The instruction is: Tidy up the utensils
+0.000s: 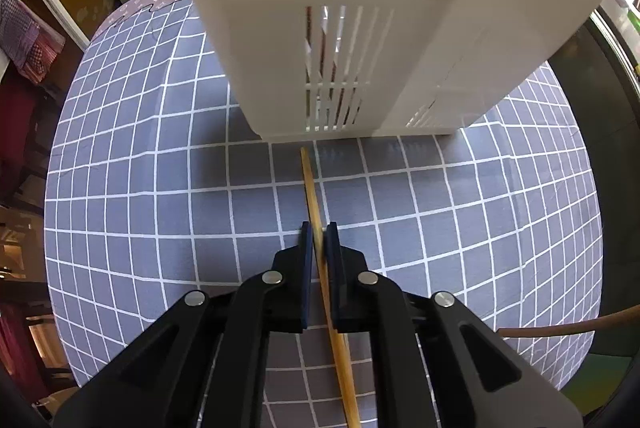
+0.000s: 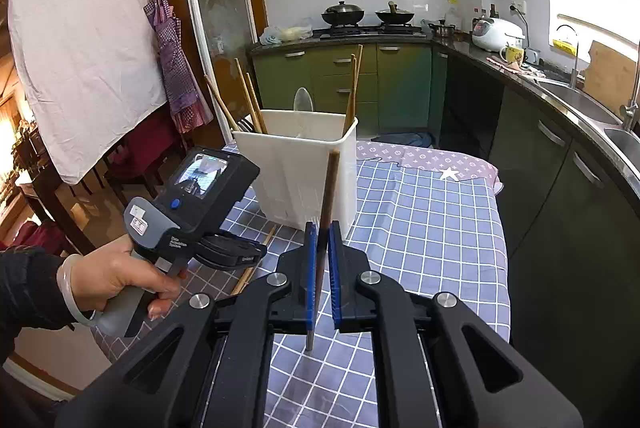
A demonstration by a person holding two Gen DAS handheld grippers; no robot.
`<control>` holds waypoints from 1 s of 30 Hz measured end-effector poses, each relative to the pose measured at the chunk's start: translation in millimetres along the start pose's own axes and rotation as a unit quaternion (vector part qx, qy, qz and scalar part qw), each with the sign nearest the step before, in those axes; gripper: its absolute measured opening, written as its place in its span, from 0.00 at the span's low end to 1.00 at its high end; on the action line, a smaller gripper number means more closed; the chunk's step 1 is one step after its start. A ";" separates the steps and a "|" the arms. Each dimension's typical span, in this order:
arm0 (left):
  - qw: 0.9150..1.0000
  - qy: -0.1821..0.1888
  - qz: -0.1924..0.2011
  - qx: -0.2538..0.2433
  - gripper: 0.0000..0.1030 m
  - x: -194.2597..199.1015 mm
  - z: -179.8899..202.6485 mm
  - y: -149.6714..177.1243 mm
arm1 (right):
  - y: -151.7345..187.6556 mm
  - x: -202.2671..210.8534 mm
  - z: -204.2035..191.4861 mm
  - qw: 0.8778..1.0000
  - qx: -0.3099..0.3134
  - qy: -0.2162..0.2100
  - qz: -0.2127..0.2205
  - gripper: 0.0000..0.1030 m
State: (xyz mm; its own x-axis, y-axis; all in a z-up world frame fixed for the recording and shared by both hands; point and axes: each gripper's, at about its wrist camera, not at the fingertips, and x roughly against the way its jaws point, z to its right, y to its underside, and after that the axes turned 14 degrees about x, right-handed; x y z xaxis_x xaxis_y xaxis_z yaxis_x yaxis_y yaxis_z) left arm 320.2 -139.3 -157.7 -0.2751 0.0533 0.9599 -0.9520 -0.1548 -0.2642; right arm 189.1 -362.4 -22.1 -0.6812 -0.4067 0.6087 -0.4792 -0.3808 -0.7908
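Left wrist view first: the left gripper [image 1: 319, 228] has its blue pads nearly closed on a pale bamboo chopstick [image 1: 316, 204], which runs forward between them, its tip just short of the white utensil holder [image 1: 320, 28] standing on the checked tablecloth [image 1: 140, 188] (dark sticks show through the holder's slots). Over to the right wrist view: the right gripper [image 2: 322, 228] pinches a darker chopstick [image 2: 329, 196] close to upright, jaws almost together, the stick rising in front of the holder's [image 2: 296, 168] near wall. More chopsticks [image 2: 250, 96] and a spoon [image 2: 303, 100] lean inside it. At left, the person's hand [image 2: 116, 280] grips the left gripper's handle, low over the cloth, with the pale chopstick [image 2: 256, 260] poking out beneath it.
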 end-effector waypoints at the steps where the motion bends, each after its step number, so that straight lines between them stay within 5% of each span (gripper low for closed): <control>1: 1.000 0.003 -0.001 0.001 0.06 -0.1 -1.3 0.1 | 0.3 -0.4 0.0 1.000 0.000 0.000 -0.001 0.07; 12: 0.995 0.054 0.081 0.002 0.06 81.6 -41.9 7.0 | 0.5 -2.4 2.4 1.000 -0.002 0.004 -0.005 0.07; 21: 0.976 0.069 0.204 -0.021 0.06 178.5 -64.7 30.5 | 0.2 -2.4 2.8 1.000 -0.001 0.009 -0.010 0.07; 30: 0.971 0.077 0.223 -0.037 0.06 195.9 -65.9 50.1 | -1.1 -1.9 -0.9 1.000 0.004 0.014 -0.016 0.07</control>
State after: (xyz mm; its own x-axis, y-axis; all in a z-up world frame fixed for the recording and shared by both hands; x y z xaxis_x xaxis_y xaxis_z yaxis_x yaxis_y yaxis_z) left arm 209.7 -71.6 11.0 -0.6730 0.1445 0.7254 -0.7396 -0.1257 -0.6612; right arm 190.4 -360.5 -22.4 -0.6807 -0.3709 0.6317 -0.4968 -0.4000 -0.7702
